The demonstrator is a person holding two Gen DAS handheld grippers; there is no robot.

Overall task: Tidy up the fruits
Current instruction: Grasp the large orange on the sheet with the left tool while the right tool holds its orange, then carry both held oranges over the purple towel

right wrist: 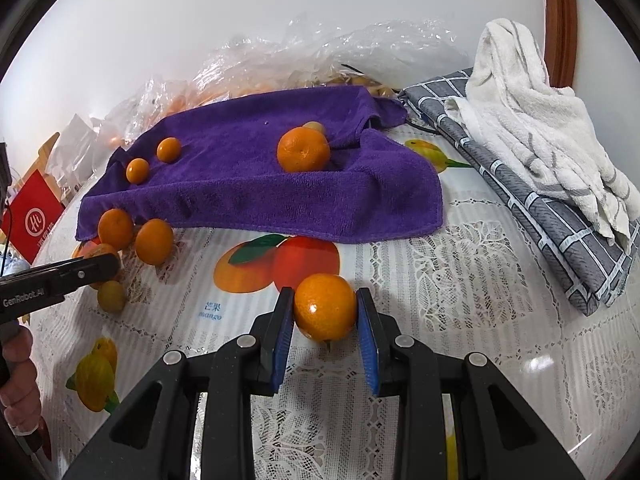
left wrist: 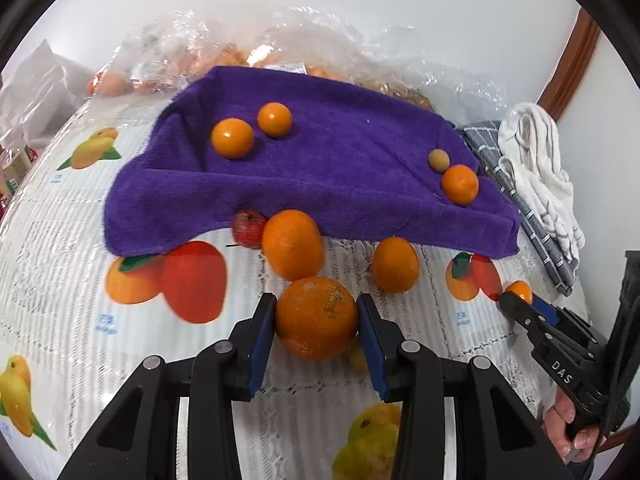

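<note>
The left tongs are clamped on a large, rough-skinned orange, their blue pads pressed to either side of it, low over the counter with its fruit-printed, lace-patterned cloth. The right tongs grip a smaller, glossy orange in the same way, just above the cloth.

Behind both lies a purple towel, rumpled and partly raised at the back. On it sit two small oranges side by side toward its left, and a mandarin toward its right with a small yellowish-brown fruit touching it from behind. Just in front of the towel's near edge rest two more oranges, one close behind the left tongs' orange and another a little to its right. A small red apple peeks from under the towel's hem.

Clear plastic bags holding more fruit are heaped against the wall. To the right lie a grey checked cloth and a crumpled white towel on top of it.
</note>
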